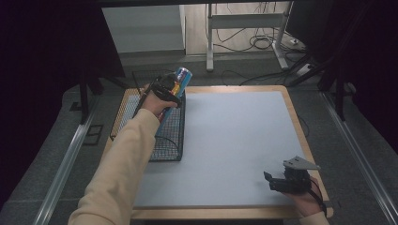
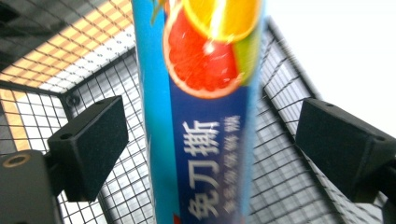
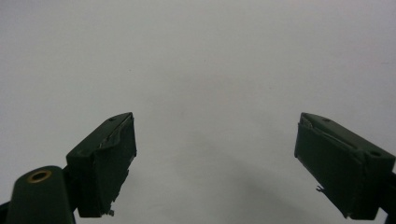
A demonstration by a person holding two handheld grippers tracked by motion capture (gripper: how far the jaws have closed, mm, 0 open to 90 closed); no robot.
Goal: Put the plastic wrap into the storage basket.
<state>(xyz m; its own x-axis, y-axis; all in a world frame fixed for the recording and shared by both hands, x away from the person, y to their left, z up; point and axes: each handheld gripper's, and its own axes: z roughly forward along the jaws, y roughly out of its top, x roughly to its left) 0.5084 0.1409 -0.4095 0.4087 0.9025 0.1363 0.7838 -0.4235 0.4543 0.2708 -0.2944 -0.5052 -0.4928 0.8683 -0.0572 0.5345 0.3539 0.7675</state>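
L gripper [image 1: 170, 92] is hovering over the wire basket [image 1: 170, 149] at the far-left of the bench [image 1: 225, 140], fingers [image 2: 88, 144] released and standing wide apart. The blue box of cling wrap [image 2: 205, 121] is sitting between them w/ clear gaps on both sides, so no pads are pressing on it. In the high view the box [image 1: 181, 77] is leaning up out of the basket's far-right corner, top end poking above the rim, lower end down inside the mesh. So drop-off is looking basically done: item is resting in the basket, grip is let go. Left to do, prob: L hand backing out clear of the box. R gripper [image 1: 272, 182] is idling at near-right over bare grey mat [image 3: 201, 70], fingers released, holding nothing.
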